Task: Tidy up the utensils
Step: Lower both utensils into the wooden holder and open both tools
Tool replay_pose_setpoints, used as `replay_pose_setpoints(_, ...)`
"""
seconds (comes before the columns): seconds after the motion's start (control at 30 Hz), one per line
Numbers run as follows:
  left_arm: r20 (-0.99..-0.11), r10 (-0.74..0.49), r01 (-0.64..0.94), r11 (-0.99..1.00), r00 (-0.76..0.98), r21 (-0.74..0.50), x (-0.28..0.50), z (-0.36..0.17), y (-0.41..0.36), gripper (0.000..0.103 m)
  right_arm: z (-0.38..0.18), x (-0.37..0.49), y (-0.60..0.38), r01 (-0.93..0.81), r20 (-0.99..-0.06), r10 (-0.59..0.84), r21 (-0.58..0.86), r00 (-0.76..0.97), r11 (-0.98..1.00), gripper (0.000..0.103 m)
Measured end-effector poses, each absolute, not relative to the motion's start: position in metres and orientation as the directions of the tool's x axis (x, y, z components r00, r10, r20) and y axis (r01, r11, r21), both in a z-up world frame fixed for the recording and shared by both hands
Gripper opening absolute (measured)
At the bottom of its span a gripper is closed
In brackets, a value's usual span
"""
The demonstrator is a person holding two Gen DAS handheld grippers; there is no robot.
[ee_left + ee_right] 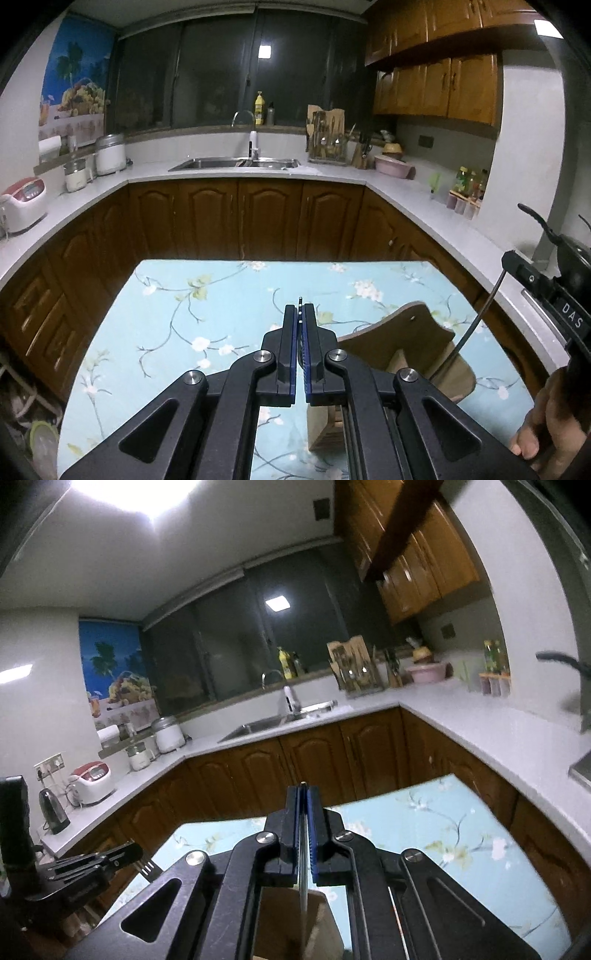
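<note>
Left wrist view: left gripper [301, 314], black with blue ribbed pads, is clamped on a thin dark utensil [300, 301]; only its tip shows, and its type is unclear. Below it, at lower right, a curved wooden holder [410, 332] stands on a floral blue tablecloth [184, 314]. Right wrist view: right gripper [303, 794] is clamped on a slim metal knife [303, 878] over the holder; its lower end is cut off.

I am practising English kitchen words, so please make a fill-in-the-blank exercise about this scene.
1. The tablecloth is light ___ with white flowers.
2. The holder standing on it is made of ___.
3. The left gripper and the right gripper are both ___, each on a thin utensil.
Missing words: blue, wood, shut.
</note>
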State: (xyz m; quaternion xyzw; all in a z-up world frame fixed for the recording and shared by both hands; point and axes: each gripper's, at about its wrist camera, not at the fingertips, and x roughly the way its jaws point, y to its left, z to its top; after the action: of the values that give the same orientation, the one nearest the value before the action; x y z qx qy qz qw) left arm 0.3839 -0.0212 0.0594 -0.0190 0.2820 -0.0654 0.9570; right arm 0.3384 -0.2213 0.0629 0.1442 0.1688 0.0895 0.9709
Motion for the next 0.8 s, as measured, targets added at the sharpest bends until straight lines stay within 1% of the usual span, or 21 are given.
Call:
replay_pose_setpoints(0.13,-0.550,-0.141,0.121,0.990,0.823,-0.073,0.391,0.057,-0.022,0.001,0.049,0.344,-0.223,-0.115,-0.333,0.222,0.312,0.917,0.943,0.004)
replay_pose_setpoints(0.4,-0.560,-0.158,0.135,0.987,0.813,-0.082,0.399,0.058,-0.017,0.002,0.045,0.347,-0.227,-0.106,-0.345,0.218,0.316,0.913,0.943,0.004)
replay_pose_setpoints(0.53,-0.561,-0.163,0.133,0.987,0.812,-0.095,0.390,0.055,-0.009,0.003,0.044,0.349,-0.228,-0.101,-0.355,0.220,0.324,0.909,0.941,0.005)
replay_pose_setpoints(0.67,-0.560,-0.156,0.127,0.988,0.814,-0.089,0.390,0.053,-0.008,0.005,0.043,0.350,-0.230,-0.102,-0.363,0.225,0.327,0.904,0.939,0.005)
replay_pose_setpoints(0.77,-0.566,-0.161,0.128,0.987,0.809,-0.097,0.390,0.049,-0.009,0.010,0.041,0.349,-0.230,-0.104,-0.364,0.227,0.328,0.903,0.939,0.005)
replay_pose_setpoints(0.8,-0.567,-0.161,0.127,0.987,0.808,-0.099,0.390,0.049,-0.009,0.013,0.041,0.349,-0.230,-0.105,-0.364,0.230,0.332,0.902,0.938,0.005)
